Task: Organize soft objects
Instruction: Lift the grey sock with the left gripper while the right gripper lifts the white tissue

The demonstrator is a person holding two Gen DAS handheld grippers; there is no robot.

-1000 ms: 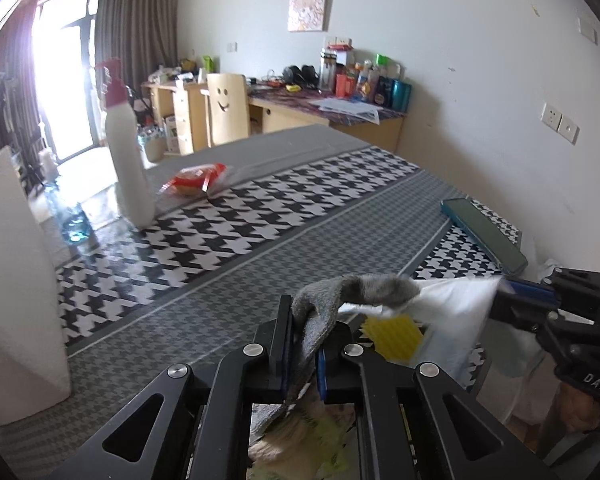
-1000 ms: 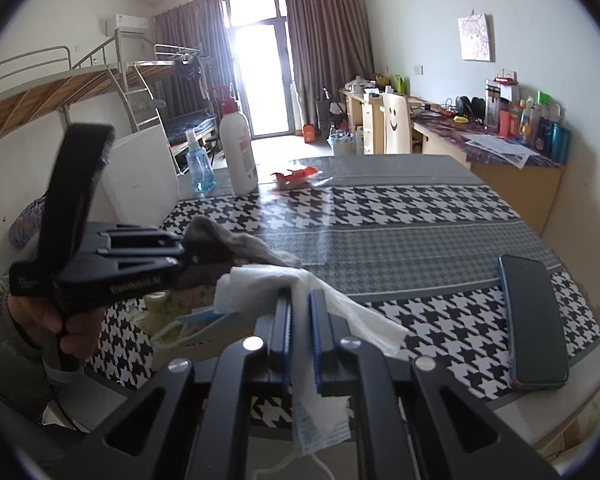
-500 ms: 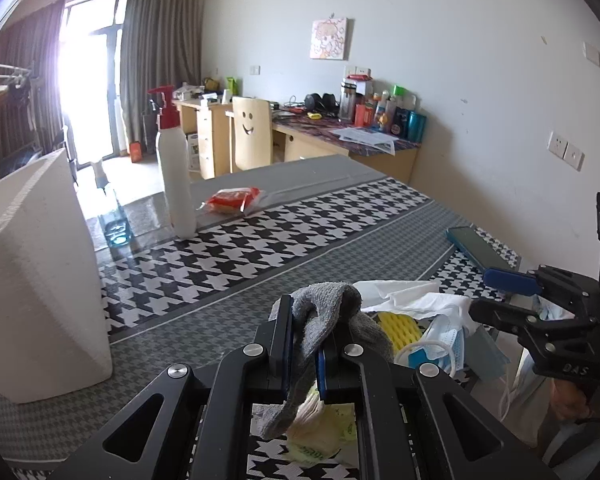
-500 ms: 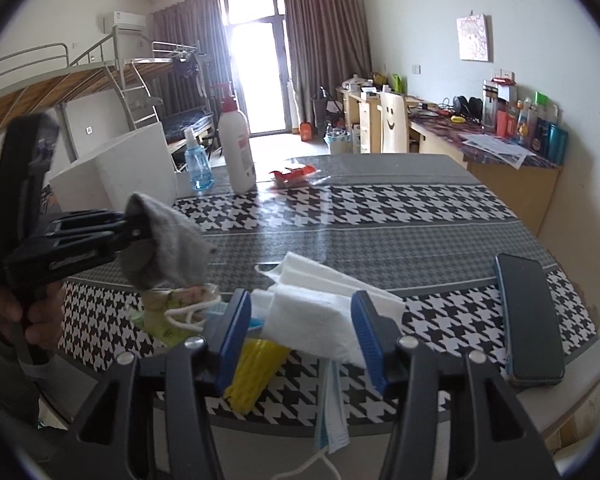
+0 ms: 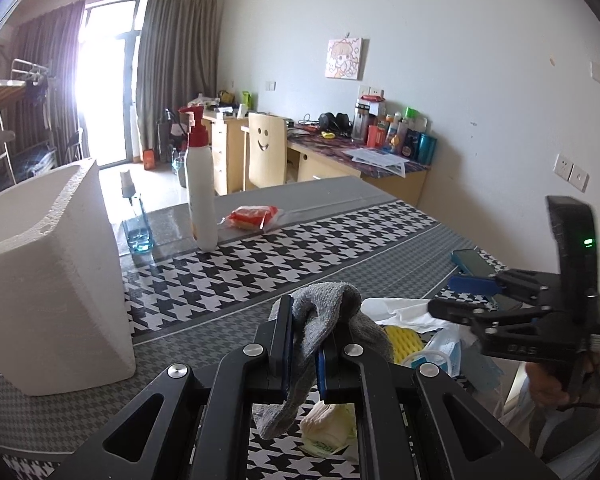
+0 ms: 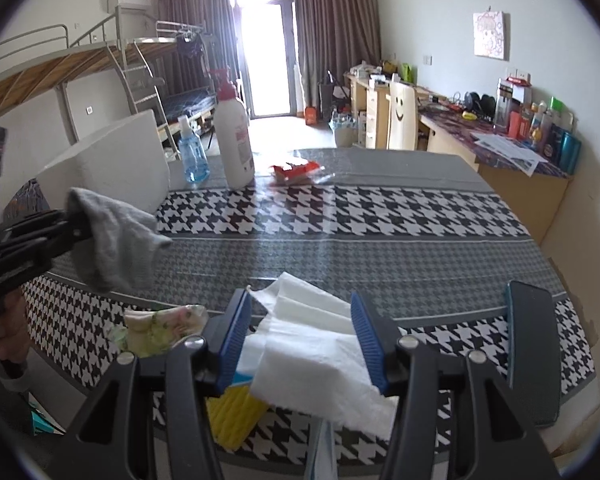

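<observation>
Limp grey sock [image 5: 324, 320] clenched in left hand-held gripper [image 5: 304, 344]; right hand-held gripper [image 6: 300, 344] released over white tissue [image 6: 320, 356].

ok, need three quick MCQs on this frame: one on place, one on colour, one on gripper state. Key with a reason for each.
1. Where does the phone lie?
A. at the table's right edge
B. beside the pump bottle
C. on the foam box

2. What colour is the pump bottle's cap?
A. blue
B. red
C. green

3. How is the left gripper?
A. open, empty
B. shut on the grey sock
C. shut on the tissue

Key:
1 A: the phone sits at the table edge, right side.
2 B: the pump bottle has a red top.
3 B: the left gripper pinches the grey sock; the tissue lies between the open right gripper fingers.
</observation>
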